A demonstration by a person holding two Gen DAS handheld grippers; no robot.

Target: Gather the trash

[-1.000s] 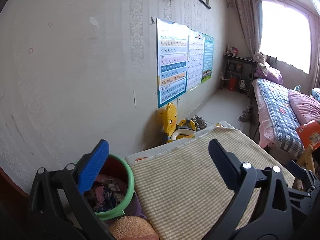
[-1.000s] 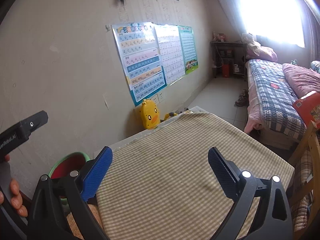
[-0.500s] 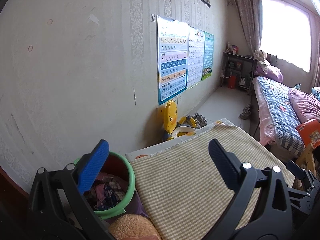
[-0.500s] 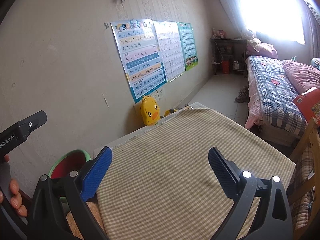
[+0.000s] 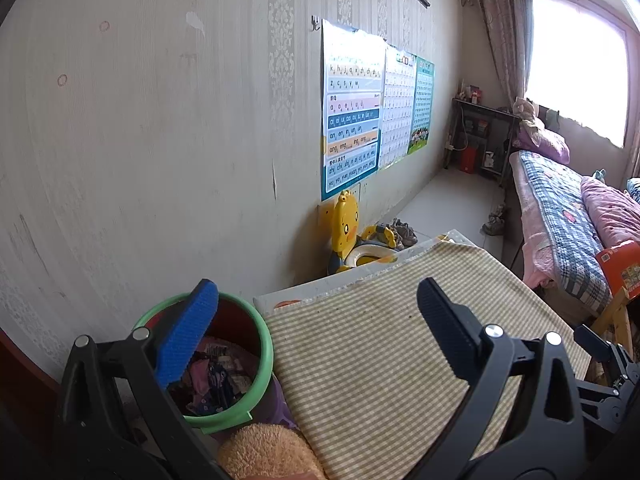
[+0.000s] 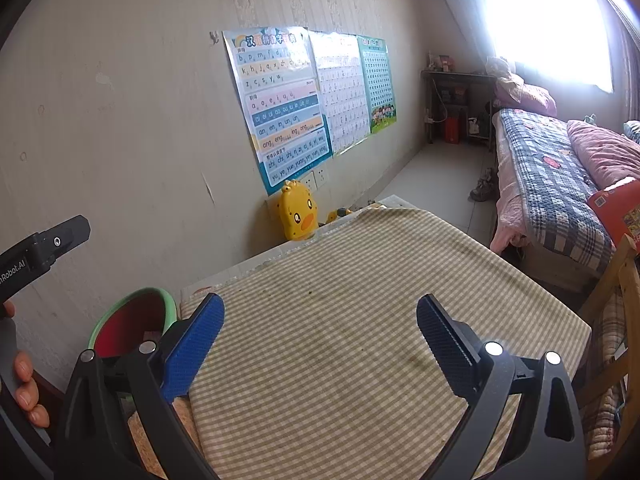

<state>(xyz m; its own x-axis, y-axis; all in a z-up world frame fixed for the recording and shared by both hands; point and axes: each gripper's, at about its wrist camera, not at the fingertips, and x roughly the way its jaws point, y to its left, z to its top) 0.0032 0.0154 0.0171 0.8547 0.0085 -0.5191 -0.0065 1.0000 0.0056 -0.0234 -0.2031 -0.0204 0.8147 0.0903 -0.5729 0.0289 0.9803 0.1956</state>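
Both grippers, left (image 5: 318, 312) and right (image 6: 320, 326), spread wide and empty above the checked cloth (image 6: 360, 312), trash heaped in the green-rimmed bin (image 5: 262, 364) near left; risk: no scrap visible, a grab could snag cloth.

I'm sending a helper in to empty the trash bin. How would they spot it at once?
Start at the table with the checked cloth. At its corner by the wall stands the trash bin, a round red pail with a bright green rim and wrappers inside. Its neighbours are a fuzzy tan thing and a yellow duck potty.
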